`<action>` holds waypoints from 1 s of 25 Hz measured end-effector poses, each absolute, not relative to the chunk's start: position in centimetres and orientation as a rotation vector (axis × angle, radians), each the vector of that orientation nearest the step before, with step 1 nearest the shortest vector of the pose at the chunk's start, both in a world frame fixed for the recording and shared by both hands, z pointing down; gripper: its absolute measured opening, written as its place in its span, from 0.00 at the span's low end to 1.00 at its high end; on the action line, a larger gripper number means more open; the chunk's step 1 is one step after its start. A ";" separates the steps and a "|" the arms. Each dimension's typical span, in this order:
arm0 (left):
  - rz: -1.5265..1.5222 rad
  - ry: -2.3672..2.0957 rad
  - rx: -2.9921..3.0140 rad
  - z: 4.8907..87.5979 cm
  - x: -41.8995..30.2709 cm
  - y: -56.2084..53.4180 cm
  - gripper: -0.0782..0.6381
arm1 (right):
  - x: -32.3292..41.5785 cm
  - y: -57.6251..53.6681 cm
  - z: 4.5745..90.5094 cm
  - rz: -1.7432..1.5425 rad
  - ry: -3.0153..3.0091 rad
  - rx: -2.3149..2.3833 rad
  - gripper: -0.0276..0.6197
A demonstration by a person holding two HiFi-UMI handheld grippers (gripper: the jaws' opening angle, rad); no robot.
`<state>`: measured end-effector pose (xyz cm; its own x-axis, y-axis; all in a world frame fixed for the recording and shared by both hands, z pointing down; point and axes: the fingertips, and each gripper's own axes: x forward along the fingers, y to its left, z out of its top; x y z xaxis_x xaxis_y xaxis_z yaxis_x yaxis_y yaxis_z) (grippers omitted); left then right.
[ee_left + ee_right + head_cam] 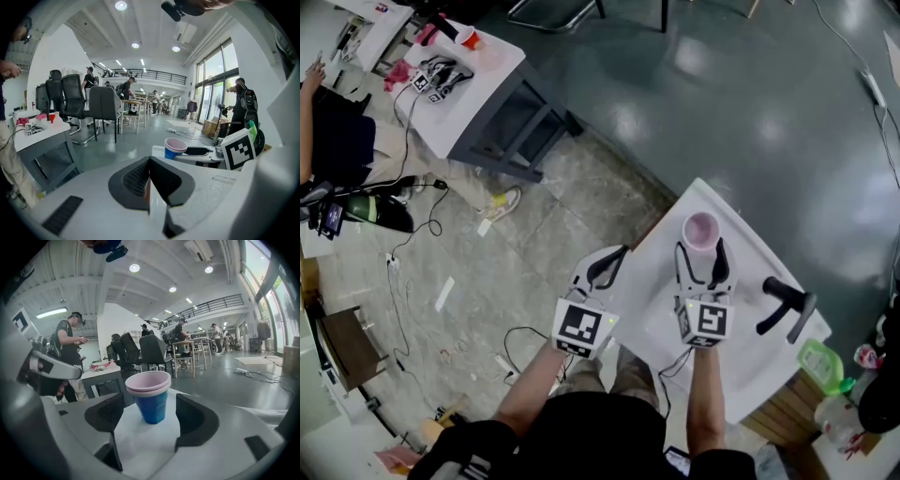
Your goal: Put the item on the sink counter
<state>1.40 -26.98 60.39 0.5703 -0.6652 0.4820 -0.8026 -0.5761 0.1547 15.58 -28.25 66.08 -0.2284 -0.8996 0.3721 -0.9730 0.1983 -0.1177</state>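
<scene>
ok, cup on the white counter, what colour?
The cup is blue with a pink rim; clearest in the right gripper view.

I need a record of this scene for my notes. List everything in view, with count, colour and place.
cup: one, blue with a pink rim, upright on the sink counter
sink counter: one, white, in front of the person
faucet: one, black, on the counter, right of the cup
bottle: one, green, off the counter's right edge
table: one, white top, far left
red cup: one, on that table
cables: several, on the floor at left
left gripper: white with black jaws, shut, empty, by the counter's left edge
right gripper: same colours, open, with the cup between its jaws and the pads clear of it
</scene>
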 end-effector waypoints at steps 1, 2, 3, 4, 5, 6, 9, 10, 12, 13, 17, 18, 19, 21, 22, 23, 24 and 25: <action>0.534 -1.193 2.450 60.3 1.4 -26.9 0.11 | 15.6 -28.2 66.0 0.485 -2.240 1.797 0.56; 0.532 -1.193 2.458 60.2 1.4 -26.8 0.11 | 15.6 -28.1 65.8 0.489 -2.233 1.798 0.56; 0.530 -1.194 2.462 60.0 1.3 -26.7 0.11 | 15.4 -28.0 65.4 0.495 -2.239 1.797 0.56; 0.529 -1.193 2.463 59.9 1.3 -26.6 0.11 | 15.2 -28.0 65.0 0.499 -2.254 1.796 0.56; 0.527 -1.193 2.463 59.7 1.2 -26.4 0.11 | 15.1 -27.9 64.7 0.498 -2.265 1.799 0.56; 0.525 -1.193 2.464 59.6 1.2 -26.3 0.11 | 15.1 -27.8 64.5 0.491 -2.265 1.806 0.56; 0.519 -1.188 2.464 58.9 1.0 -25.7 0.11 | 15.4 -27.1 64.2 0.456 -2.254 1.833 0.56; 0.515 -1.188 2.469 58.6 0.9 -25.5 0.11 | 15.3 -26.9 63.8 0.449 -2.257 1.833 0.56; 0.503 -1.190 2.482 57.9 0.9 -25.0 0.11 | 15.1 -26.4 62.7 0.441 -2.262 1.833 0.56; 0.495 -1.191 2.492 57.5 1.0 -24.8 0.11 | 15.2 -26.1 62.4 0.431 -2.261 1.838 0.56; 0.463 -1.196 2.549 55.2 0.9 -24.0 0.11 | 14.9 -25.0 59.6 0.407 -2.270 1.871 0.56; 0.458 -1.195 2.556 54.6 0.9 -23.6 0.11 | 14.9 -24.6 59.0 0.402 -2.270 1.877 0.56; 0.453 -1.192 2.560 54.1 0.9 -23.3 0.11 | 15.0 -24.0 58.7 0.394 -2.264 1.880 0.56; 0.439 -1.190 2.582 53.0 1.0 -22.7 0.11 | 15.2 -23.0 58.1 0.381 -2.253 1.888 0.55; 0.431 -1.189 2.598 52.4 1.0 -22.6 0.11 | 15.2 -22.7 57.4 0.376 -2.257 1.895 0.55; 0.422 -1.187 2.612 51.8 1.1 -22.3 0.11 | 15.1 -22.5 56.6 0.370 -2.263 1.903 0.54; 0.413 -1.183 2.623 51.3 1.2 -22.1 0.11 | 15.1 -22.3 55.7 0.360 -2.265 1.916 0.53; 0.404 -1.178 2.629 50.7 1.2 -21.8 0.11 | 15.1 -22.0 54.9 0.348 -2.261 1.930 0.53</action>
